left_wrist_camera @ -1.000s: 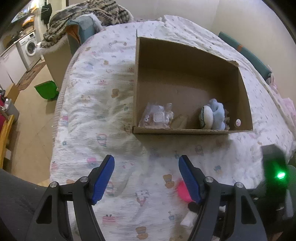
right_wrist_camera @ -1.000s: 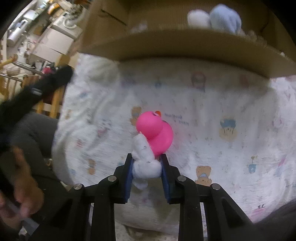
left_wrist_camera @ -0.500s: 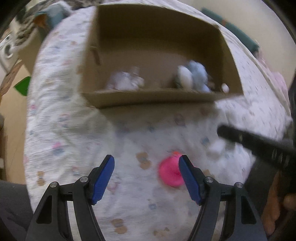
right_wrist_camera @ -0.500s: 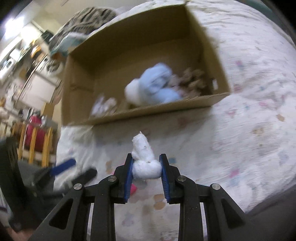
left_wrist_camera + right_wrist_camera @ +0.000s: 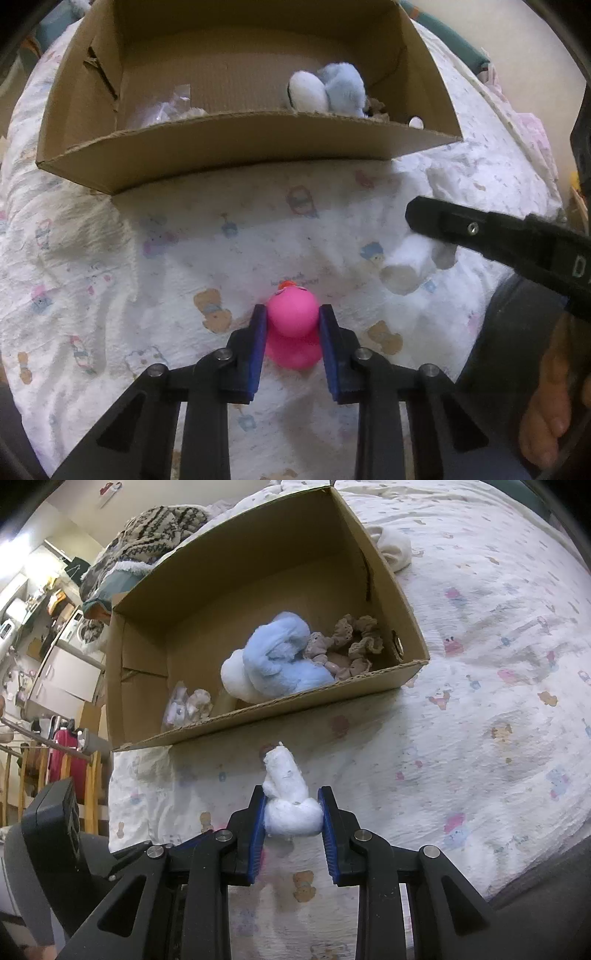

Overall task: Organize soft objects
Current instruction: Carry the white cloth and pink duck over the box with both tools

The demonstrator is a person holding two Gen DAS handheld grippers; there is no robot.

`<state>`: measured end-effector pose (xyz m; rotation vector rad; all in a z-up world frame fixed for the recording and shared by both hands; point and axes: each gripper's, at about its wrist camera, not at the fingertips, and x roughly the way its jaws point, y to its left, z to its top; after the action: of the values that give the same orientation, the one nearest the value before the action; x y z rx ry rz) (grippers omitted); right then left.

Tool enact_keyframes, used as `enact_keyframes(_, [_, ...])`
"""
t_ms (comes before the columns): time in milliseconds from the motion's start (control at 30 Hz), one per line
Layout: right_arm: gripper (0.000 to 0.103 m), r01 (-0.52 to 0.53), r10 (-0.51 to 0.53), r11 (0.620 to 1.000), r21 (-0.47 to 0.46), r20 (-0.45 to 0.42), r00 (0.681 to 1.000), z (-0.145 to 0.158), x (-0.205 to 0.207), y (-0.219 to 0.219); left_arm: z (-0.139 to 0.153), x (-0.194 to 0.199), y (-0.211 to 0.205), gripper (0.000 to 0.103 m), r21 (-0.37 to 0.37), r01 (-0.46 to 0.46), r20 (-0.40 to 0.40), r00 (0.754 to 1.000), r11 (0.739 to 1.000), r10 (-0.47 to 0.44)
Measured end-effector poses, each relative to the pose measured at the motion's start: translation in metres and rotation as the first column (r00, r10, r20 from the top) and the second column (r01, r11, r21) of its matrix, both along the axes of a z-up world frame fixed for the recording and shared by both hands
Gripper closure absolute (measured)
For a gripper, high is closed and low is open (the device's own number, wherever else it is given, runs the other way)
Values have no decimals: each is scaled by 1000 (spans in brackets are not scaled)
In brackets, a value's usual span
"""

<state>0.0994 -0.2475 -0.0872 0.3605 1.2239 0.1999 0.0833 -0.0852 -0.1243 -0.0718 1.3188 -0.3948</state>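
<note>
Pinching one pink duck (image 5: 293, 326) on the bed (image 5: 110, 277) with my left tongs (image 5: 291, 332) and one white plush (image 5: 290, 801) in my right tongs (image 5: 291, 814), I judge both picks done — next comes the carry into the single cardboard box (image 5: 410, 627), beside its blue toy (image 5: 280, 657).

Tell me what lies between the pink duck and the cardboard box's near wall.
Only printed bedsheet: in the left wrist view, nothing sits between the pink duck, clamped in the left gripper, and the cardboard box.
</note>
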Motion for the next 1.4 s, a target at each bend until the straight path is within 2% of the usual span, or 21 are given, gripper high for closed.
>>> enact_keyframes(300, [74,-6,6,1000,-1,4,1000,1,-1,0,14,0,27,78,60,-107,58,993,992,103])
enact_keyframes(500, [74,-7,7,1000,0,28,1000,7,-2,0,35,-1,45,78,82,-192,153,972,978,178])
enact_keyframes(667, [74,-17,15,1000,15,105,994,24,-7,1,66,-8,53,78,91,-219,272,944,971,187])
enact_keyframes(800, [74,-41,41,999,0,183,982,43,-6,5,91,-9,60,78,67,-234,328,923,970,200])
enact_keyframes(1033, [74,-61,59,998,2,212,975,58,10,11,119,14,63,78,47,-244,373,904,969,210])
enact_keyframes(1400, [74,-85,83,996,-3,288,954,67,55,21,132,68,48,78,105,-201,441,887,974,136])
